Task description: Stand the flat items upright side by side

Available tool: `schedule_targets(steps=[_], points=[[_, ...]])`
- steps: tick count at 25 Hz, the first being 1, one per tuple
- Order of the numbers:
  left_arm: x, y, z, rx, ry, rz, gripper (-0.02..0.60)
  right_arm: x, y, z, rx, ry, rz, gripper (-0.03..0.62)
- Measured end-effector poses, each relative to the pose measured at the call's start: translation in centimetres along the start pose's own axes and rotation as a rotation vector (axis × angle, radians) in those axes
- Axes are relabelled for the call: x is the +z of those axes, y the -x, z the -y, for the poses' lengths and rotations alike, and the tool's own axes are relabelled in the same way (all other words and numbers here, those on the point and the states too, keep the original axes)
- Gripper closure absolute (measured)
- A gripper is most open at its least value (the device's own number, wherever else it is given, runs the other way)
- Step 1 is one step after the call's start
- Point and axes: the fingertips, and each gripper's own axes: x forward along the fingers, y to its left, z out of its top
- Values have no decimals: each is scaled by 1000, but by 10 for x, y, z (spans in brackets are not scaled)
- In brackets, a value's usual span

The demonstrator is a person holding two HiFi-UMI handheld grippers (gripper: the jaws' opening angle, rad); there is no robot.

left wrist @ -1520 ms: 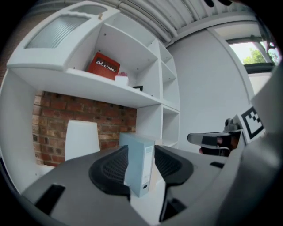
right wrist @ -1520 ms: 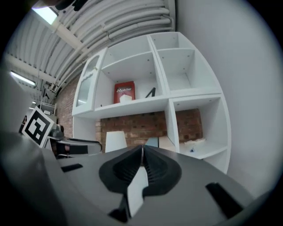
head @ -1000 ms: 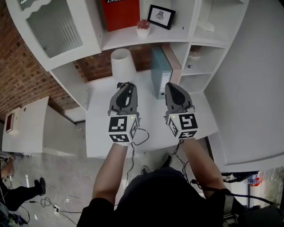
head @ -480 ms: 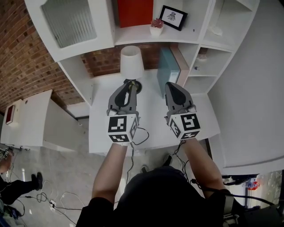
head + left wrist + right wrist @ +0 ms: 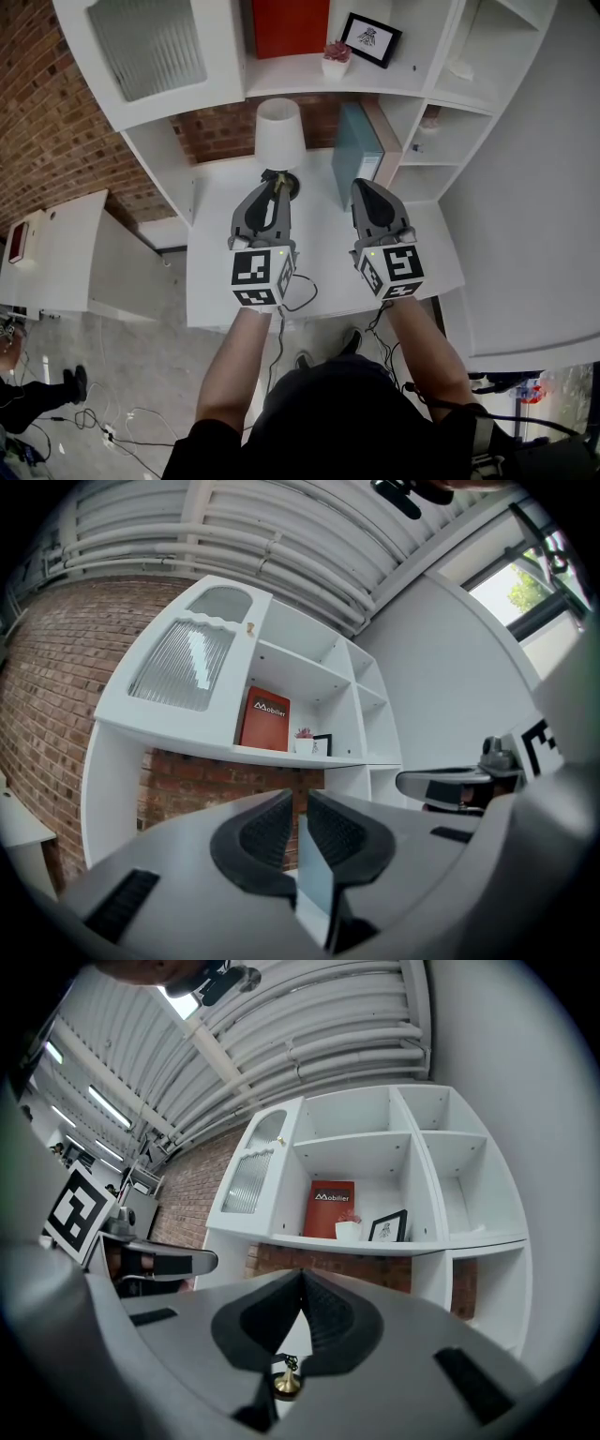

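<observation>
Two flat items stand upright side by side at the back right of the white desk (image 5: 214, 281): a teal book (image 5: 356, 155) and a pinkish one (image 5: 386, 141) against the shelf divider. My left gripper (image 5: 277, 180) hovers level over the desk, its tip by the lamp base, shut with nothing held. My right gripper (image 5: 361, 185) hovers beside it, just in front of the teal book, shut and empty. In the left gripper view the jaws (image 5: 300, 799) stand together, and the teal book (image 5: 314, 883) shows far beyond them. In the right gripper view the jaws (image 5: 302, 1279) meet.
A lamp (image 5: 279, 134) with a white shade stands at the back of the desk; its brass part (image 5: 287, 1384) shows below my right jaws. The shelf above holds a red book (image 5: 291, 23), a small plant (image 5: 335, 58) and a framed picture (image 5: 370, 37). A cable (image 5: 302, 291) loops near the front edge.
Both grippers have drifted a little across the desk, still side by side. Their jaws stay shut and nothing was taken hold of.
</observation>
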Motion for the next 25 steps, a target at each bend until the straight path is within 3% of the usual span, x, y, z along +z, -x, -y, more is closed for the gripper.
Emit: schedule_targets(steps=[25], points=[[-4,-9,6,-28,48,-12,534,-3,-4,6,6,-19,-3,594]])
